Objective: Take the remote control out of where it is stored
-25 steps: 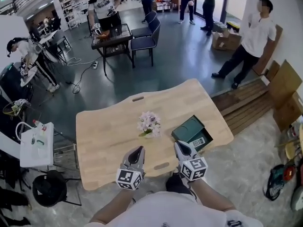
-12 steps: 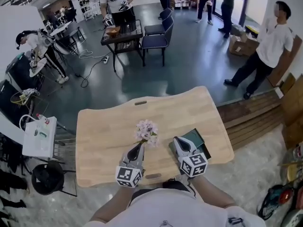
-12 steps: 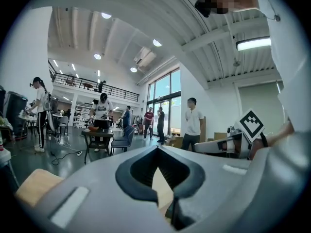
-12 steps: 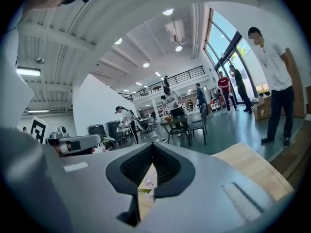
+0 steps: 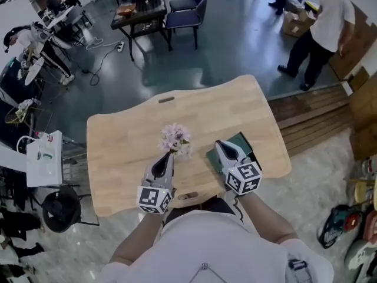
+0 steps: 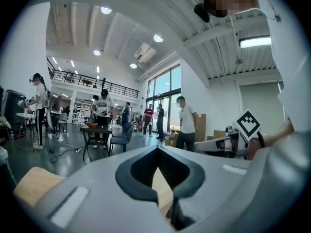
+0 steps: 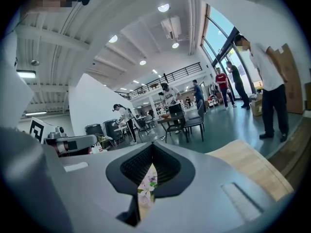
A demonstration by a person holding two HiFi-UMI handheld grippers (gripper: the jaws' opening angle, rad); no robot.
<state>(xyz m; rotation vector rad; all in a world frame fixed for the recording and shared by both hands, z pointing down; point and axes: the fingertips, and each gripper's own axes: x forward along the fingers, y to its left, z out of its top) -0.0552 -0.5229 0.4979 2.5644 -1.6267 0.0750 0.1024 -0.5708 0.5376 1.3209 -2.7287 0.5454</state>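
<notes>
green box [image 5: 247,146] on table [image 5: 126,137] | contents unclear behind right claw [image 5: 220,145]

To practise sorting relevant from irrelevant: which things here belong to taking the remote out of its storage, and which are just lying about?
Belong to the job: green box (likely the storage; remote not visible), right gripper, left gripper, both with jaws together and empty.

Just lying about: flower bunch on the table, white cart, dark chair.

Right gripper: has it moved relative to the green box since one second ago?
Yes. The right gripper has moved forward over the green box: before, its tip only reached the box's near edge; now it overlaps the box's left part.
</notes>
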